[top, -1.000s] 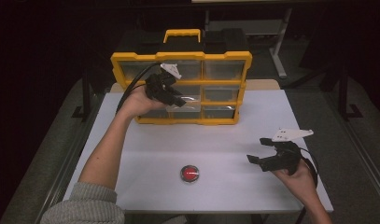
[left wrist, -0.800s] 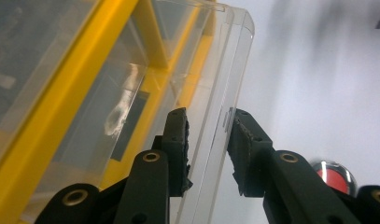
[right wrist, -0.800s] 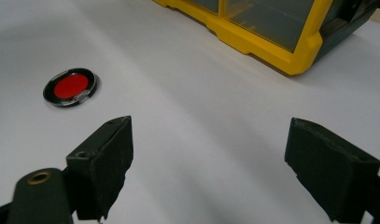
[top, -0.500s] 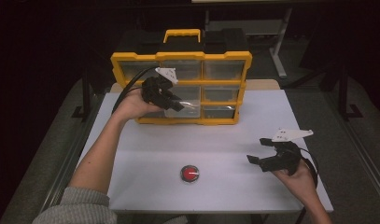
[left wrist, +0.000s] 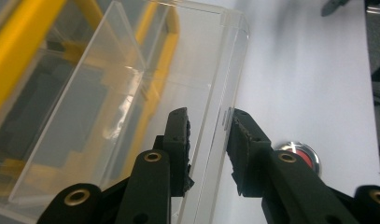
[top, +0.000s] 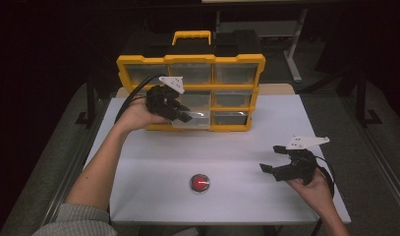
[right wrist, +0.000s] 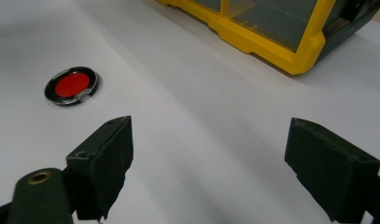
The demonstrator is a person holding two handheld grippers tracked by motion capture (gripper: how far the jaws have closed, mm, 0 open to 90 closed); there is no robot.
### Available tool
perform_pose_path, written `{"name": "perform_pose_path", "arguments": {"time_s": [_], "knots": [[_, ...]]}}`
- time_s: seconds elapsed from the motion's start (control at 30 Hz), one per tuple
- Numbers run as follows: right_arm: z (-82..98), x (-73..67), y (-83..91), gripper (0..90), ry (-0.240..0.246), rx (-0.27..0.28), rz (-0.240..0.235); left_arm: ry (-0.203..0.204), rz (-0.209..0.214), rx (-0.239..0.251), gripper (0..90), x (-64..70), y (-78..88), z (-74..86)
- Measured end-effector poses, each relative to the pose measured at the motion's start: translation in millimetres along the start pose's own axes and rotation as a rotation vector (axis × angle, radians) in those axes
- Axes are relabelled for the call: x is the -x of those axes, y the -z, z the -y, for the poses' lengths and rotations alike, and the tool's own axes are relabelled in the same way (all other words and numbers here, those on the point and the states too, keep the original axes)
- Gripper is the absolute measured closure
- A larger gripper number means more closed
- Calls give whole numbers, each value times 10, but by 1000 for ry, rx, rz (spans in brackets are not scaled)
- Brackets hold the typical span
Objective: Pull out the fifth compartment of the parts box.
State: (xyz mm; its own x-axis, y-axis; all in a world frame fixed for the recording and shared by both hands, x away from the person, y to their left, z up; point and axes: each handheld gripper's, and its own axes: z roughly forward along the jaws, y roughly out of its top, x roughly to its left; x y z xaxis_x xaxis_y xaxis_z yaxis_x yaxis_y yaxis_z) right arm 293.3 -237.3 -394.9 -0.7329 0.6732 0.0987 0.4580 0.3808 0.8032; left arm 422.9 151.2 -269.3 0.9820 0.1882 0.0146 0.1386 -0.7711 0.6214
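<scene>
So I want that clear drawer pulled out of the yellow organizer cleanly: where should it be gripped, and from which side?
Grip the clear drawer by its thin upright front wall, coming from the table side in front of the yellow organizer. That wall juts out past the frame, and the left hand-held gripper already straddles it, one jaw inside, one outside.

Light falls from overhead onto the white table (top: 237,147), which glows bright while the room around it sinks into near black. The clear drawer (left wrist: 145,93) catches soft glare. Close claws look slightly blurred, with faint shadows toward six o'clock.
</scene>
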Motion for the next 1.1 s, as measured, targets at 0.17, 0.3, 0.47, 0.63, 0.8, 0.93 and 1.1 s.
{"name": "perform_pose_path", "arguments": {"time_s": [0.17, 0.3, 0.47, 0.63, 0.8, 0.93, 1.1], "knots": [[-3, -5, 0, 145, -1, 1, 0, -4, 4, 0, 697, 28, 3, 24], [-1, -4, -4, 145, -3, 0, 0, -6, 16, -3, 699, 45, 4, 22], [-2, -3, -10, 145, -1, -3, 0, -13, 22, -5, 702, 56, 21, 28], [-2, -9, -8, 145, -2, -2, -1, -9, 24, -4, 700, 70, 9, 44], [-1, -2, -11, 145, 1, -3, 0, 0, 26, 8, 690, 72, 15, 55], [1, -6, -20, 145, 5, -6, -3, 8, 34, 33, 650, 80, 59, 48], [4, -6, -27, 145, 2, -10, -3, 13, 25, 93, 598, 108, 169, 44]]}}
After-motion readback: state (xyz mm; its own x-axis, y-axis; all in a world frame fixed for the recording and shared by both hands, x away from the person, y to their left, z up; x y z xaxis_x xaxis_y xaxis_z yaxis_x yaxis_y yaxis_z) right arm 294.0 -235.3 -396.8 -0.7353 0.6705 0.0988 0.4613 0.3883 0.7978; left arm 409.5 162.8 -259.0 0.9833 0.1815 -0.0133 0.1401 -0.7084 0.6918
